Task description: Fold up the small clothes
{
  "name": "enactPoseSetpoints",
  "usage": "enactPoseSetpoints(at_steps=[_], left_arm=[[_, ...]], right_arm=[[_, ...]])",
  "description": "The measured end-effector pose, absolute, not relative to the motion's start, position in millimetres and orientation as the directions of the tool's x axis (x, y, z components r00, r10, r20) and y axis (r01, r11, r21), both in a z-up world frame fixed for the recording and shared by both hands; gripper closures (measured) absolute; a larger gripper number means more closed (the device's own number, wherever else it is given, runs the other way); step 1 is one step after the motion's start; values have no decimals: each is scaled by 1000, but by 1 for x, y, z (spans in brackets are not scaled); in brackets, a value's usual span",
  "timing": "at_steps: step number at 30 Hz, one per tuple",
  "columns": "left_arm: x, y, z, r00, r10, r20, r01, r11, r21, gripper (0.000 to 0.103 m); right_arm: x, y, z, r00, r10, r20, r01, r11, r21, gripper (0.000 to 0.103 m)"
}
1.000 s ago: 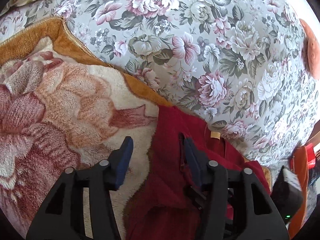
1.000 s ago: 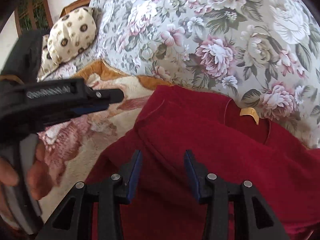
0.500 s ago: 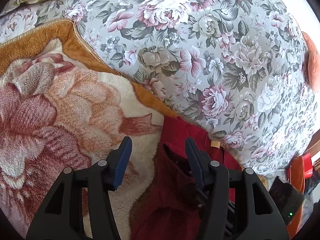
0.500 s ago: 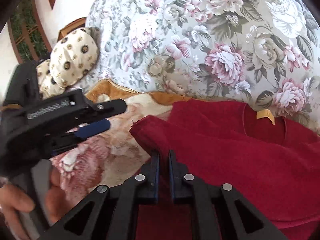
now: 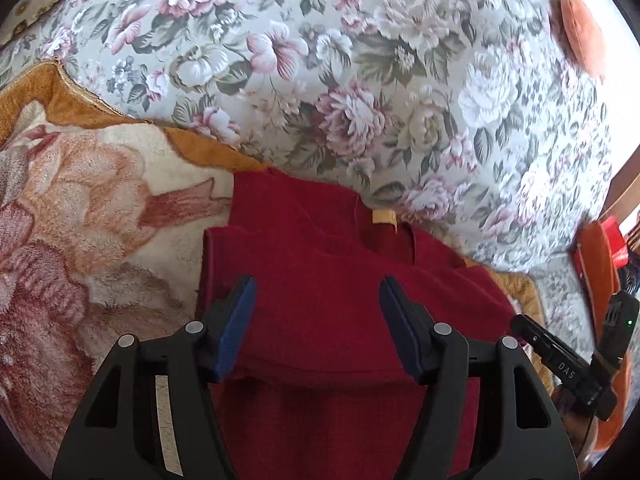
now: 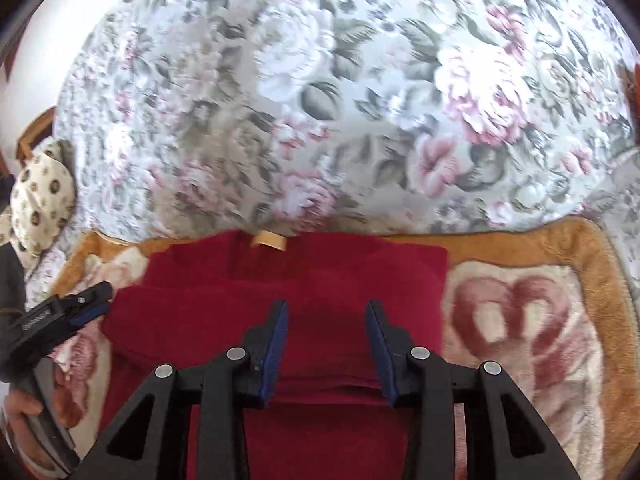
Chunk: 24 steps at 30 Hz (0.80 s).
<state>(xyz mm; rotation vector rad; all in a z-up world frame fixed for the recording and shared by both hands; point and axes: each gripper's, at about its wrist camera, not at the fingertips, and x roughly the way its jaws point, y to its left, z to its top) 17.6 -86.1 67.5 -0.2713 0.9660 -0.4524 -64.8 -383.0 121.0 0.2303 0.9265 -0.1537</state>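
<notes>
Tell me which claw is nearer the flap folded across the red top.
Left. The left claw hovers open above the flap, jaws still opening. The right claw is over the red top's middle, opening, empty.

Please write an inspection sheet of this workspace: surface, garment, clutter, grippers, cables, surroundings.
Surface: plush blanket with orange border, lying on a floral bedspread.
Job's things: red garment on the blanket, sides folded inward, tan neck label at its far edge.
Clutter: patterned pillow at far left; orange cushion at far right.
Grippers: left gripper and right gripper above the garment, jaws opening, no cloth pinched between them.
Cables: nothing seen.
Surroundings: wooden furniture edge behind the pillow.
</notes>
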Motion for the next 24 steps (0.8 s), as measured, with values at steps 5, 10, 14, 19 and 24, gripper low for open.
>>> enactPoseSetpoints(at_steps=[5,10,14,19,24], left_arm=[[16,-108,48,459,-368,-808,265,925,-271,39],[13,-107,52,470,-362,-805,270,927,-259,39],[15,-106,50,467,-370,-803,270,925,-269,39],[2,-93,59,463,-440,-770,270,897,-350,39],[-40,-72,72,399,-495,-772,292,867,-405,28]], right_arm=[[-88,-379,84,538,-116,-835,163,986,-32,64],[-97,-376,119,599,-81,-797,161,987,20,64],[-83,-385,85,479,-155,-864,235,971,-44,64],[-111,-392,103,520,-66,-852,244,967,74,64],[-175,-392,131,547,77,-833,222,947,233,64]])
